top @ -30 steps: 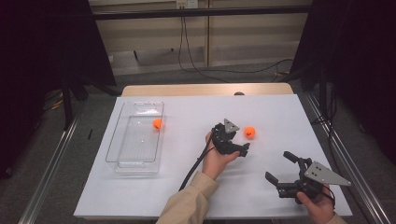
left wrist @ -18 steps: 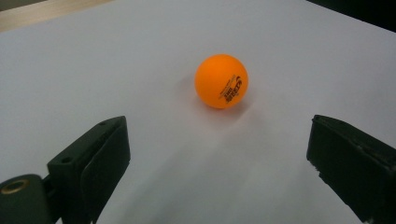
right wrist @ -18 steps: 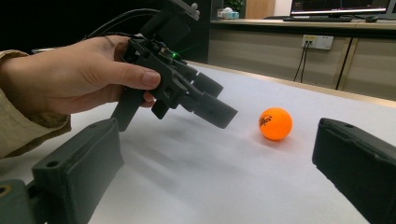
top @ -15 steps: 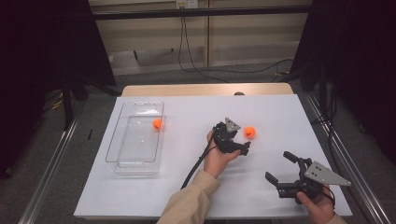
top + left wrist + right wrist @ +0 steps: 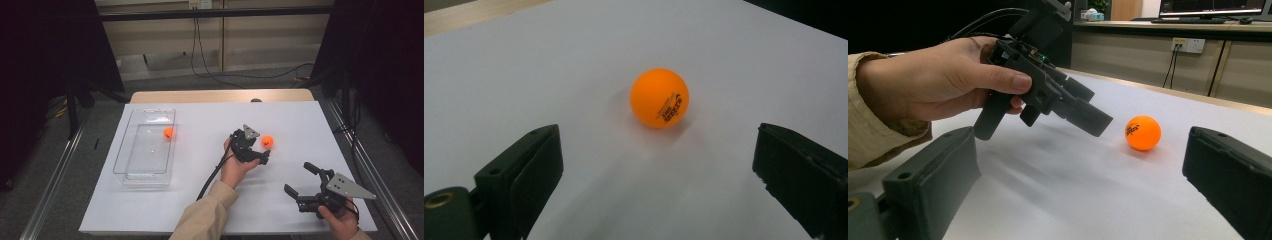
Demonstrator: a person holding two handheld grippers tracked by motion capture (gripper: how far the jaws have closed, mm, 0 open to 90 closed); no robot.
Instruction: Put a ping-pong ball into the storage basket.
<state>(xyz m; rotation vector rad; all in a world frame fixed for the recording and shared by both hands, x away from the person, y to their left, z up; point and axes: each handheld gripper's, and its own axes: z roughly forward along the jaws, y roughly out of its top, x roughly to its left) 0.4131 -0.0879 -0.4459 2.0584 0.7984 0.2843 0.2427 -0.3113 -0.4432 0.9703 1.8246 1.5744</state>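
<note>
Your left gripper (image 5: 261,150) is up close to an orange ball (image 5: 267,141) that sits on the white table (image 5: 200,200). In the left gripper view the ball (image 5: 659,97) lies a little way ahead of the two black jaws. The jaws stand wide apart and hold nothing. The ball is not between them yet. It is just past their tips, and a bit nearer the right jaw than the left one.

Your right gripper (image 5: 306,182) rests low near the right front corner of the table, well apart from the ball. Its jaws are wide open too, and they hold nothing. From the right gripper view you can see your left hand (image 5: 933,82) tipping the left gripper (image 5: 1068,107) down toward the ball (image 5: 1143,132).

Over on the left side of the table is a clear plastic tray (image 5: 127,172). One more orange ball (image 5: 169,132) is inside it already, near the far right side of the tray.

So it looks like the job is to put the balls in the tray. One ball is in, so that part looks done. The ball on the table is not picked up yet. You have to push the left gripper a bit more forward so the ball sits between the jaws, close them softly, then carry the ball over to the tray and let go. The ball is round and light, so it may roll away if a jaw bumps it.
</note>
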